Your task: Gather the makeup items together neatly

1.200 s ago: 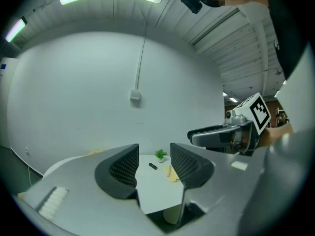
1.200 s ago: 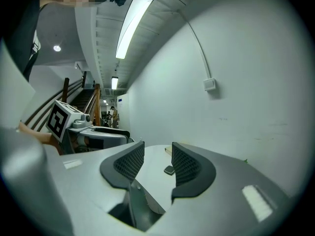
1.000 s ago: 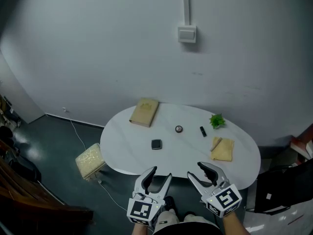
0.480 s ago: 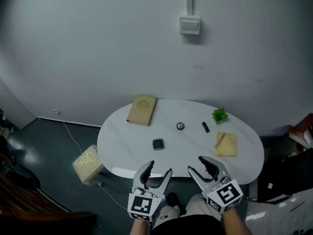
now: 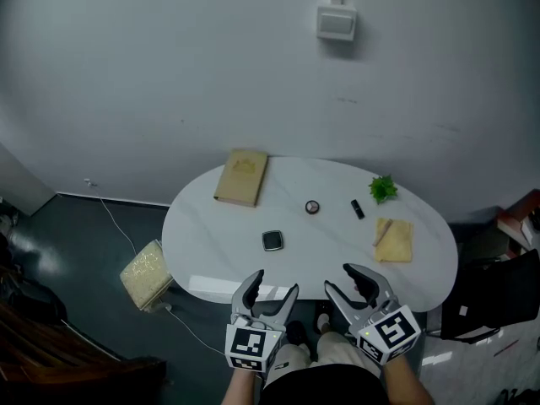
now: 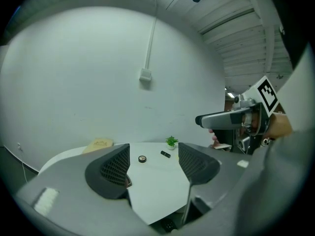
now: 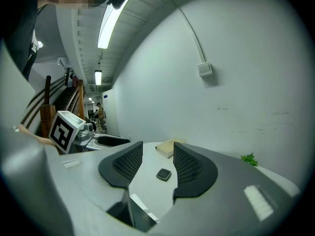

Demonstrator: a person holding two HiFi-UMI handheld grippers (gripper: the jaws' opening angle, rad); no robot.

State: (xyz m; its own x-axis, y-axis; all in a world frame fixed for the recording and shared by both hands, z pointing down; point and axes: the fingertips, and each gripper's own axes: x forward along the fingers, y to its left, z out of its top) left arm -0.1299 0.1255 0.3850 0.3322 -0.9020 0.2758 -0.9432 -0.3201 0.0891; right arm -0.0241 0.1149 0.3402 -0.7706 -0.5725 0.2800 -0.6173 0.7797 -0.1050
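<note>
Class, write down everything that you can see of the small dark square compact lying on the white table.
The small dark square compact has rounded corners, a black rim and a greyer, slightly shiny middle panel on top; it looks like plastic. It lies flat with its lid side up and appears closed. It sits on the white oval table, left of the middle and towards the near edge, well apart from the other items. In the right gripper view it shows turned corner-on. Only the table touches it.
</note>
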